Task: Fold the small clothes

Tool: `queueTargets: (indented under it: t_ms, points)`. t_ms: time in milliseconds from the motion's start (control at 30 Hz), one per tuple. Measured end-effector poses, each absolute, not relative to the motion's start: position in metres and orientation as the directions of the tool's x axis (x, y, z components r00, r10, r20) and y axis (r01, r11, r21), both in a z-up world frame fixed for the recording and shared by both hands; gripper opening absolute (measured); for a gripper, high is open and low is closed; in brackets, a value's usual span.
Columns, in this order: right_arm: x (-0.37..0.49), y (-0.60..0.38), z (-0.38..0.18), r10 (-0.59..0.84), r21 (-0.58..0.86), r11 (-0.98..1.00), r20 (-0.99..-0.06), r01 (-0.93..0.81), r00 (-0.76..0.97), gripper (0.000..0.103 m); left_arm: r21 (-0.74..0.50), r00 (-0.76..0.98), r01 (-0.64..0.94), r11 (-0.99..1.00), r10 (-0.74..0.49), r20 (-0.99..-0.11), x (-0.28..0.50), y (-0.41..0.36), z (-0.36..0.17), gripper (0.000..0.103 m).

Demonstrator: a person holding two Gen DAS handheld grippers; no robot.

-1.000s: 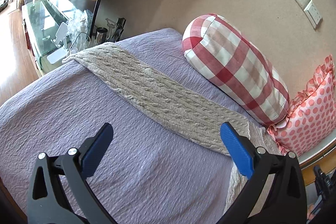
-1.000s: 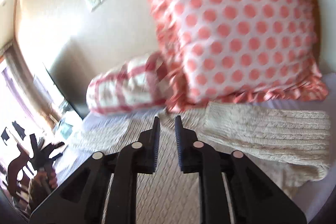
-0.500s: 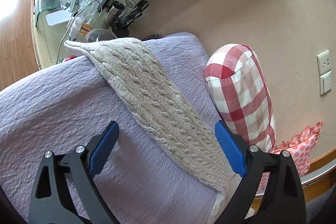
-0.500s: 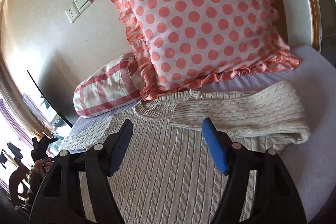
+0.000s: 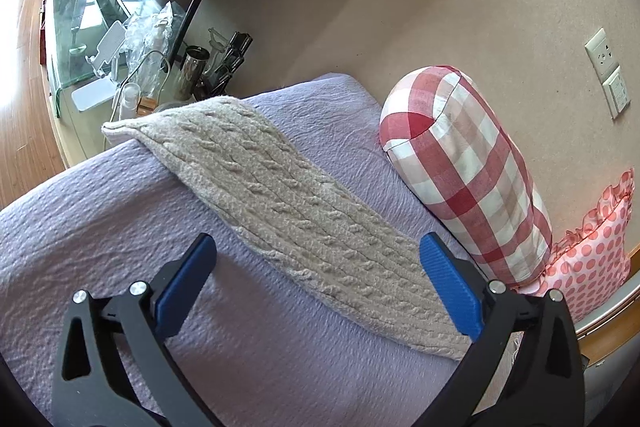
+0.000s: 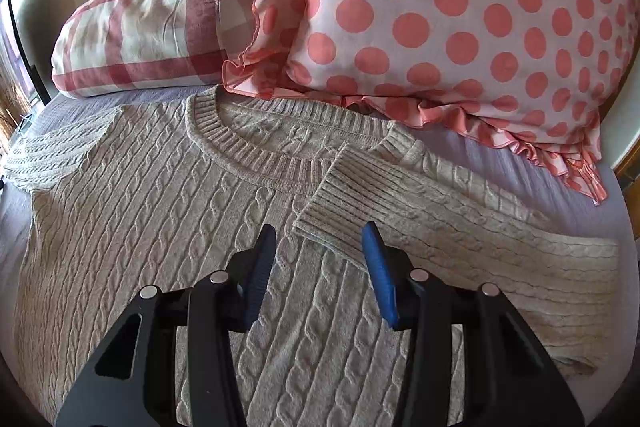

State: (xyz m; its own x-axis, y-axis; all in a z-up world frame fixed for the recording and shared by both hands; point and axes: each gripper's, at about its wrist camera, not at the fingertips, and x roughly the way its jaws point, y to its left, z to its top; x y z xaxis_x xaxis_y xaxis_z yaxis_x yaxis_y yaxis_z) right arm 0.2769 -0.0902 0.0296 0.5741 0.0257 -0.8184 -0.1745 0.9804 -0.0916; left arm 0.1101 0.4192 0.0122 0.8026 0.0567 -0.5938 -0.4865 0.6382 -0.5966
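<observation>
A beige cable-knit sweater (image 6: 168, 211) lies flat on a lilac bedspread (image 5: 100, 211), collar toward the pillows. Its right sleeve (image 6: 420, 203) is folded in over the chest, cuff just beyond my right gripper (image 6: 322, 247), which is open and empty close above the chest. The other sleeve (image 5: 288, 199) stretches straight out to the bed's edge in the left wrist view. My left gripper (image 5: 316, 267) is wide open and empty, hovering over that sleeve near its shoulder end.
A red-checked bolster (image 5: 468, 183) and a pink polka-dot pillow (image 6: 460, 7) lie against the wall behind the sweater. A glass side table (image 5: 92, 39) with bottles and clutter stands beyond the sleeve's cuff end. A wooden bed frame edge (image 5: 608, 327) is at right.
My right gripper opened, let the folded sleeve go, then lowered closer over the sweater's chest and narrowed a little. My left gripper stayed open, swinging over the outstretched sleeve.
</observation>
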Motion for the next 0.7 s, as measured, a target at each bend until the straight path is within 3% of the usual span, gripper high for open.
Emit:
queueTargets:
  t_ms: [100, 133, 167, 267, 333, 533, 633, 700]
  points:
    - [0.274, -0.093, 0.018, -0.009, -0.129, 0.978, -0.807, -0.163, 0.591, 0.039, -0.608, 0.811, -0.479, 0.633, 0.053, -0.583, 0.108, 0.421, 0.011, 0.101]
    - [0.273, -0.095, 0.017, -0.027, -0.145, 0.978, -0.799, -0.148, 0.601, 0.025, -0.613, 0.813, -0.477, 0.630, 0.052, -0.579, 0.107, 0.422, 0.011, 0.101]
    - [0.273, -0.098, 0.018, -0.021, -0.132, 0.981, -0.797, -0.140, 0.604, 0.018, -0.614, 0.814, -0.477, 0.629, 0.052, -0.578, 0.107, 0.421, 0.010, 0.101]
    - [0.271, -0.109, 0.028, 0.031, -0.043, 0.994, -0.783, -0.104, 0.622, 0.008, -0.610, 0.813, -0.477, 0.632, 0.055, -0.579, 0.107, 0.421, 0.010, 0.101]
    - [0.265, -0.111, 0.048, 0.052, -0.001, 0.997, -0.740, -0.077, 0.671, 0.007, -0.611, 0.814, -0.477, 0.632, 0.055, -0.578, 0.107, 0.421, 0.010, 0.101]
    - [0.245, -0.075, 0.095, 0.333, 0.257, 0.942, -0.617, -0.217, 0.713, 0.007, -0.611, 0.814, -0.478, 0.631, 0.057, -0.578, 0.106, 0.421, 0.010, 0.101]
    - [0.244, -0.033, 0.082, 0.438, 0.309, 0.899, -0.652, -0.310, 0.619, 0.009, -0.613, 0.815, -0.477, 0.630, 0.056, -0.576, 0.106, 0.422, 0.010, 0.101]
    - [0.243, -0.013, 0.065, 0.441, 0.307, 0.896, -0.707, -0.321, 0.553, 0.017, -0.614, 0.816, -0.476, 0.630, 0.056, -0.576, 0.106, 0.422, 0.010, 0.101]
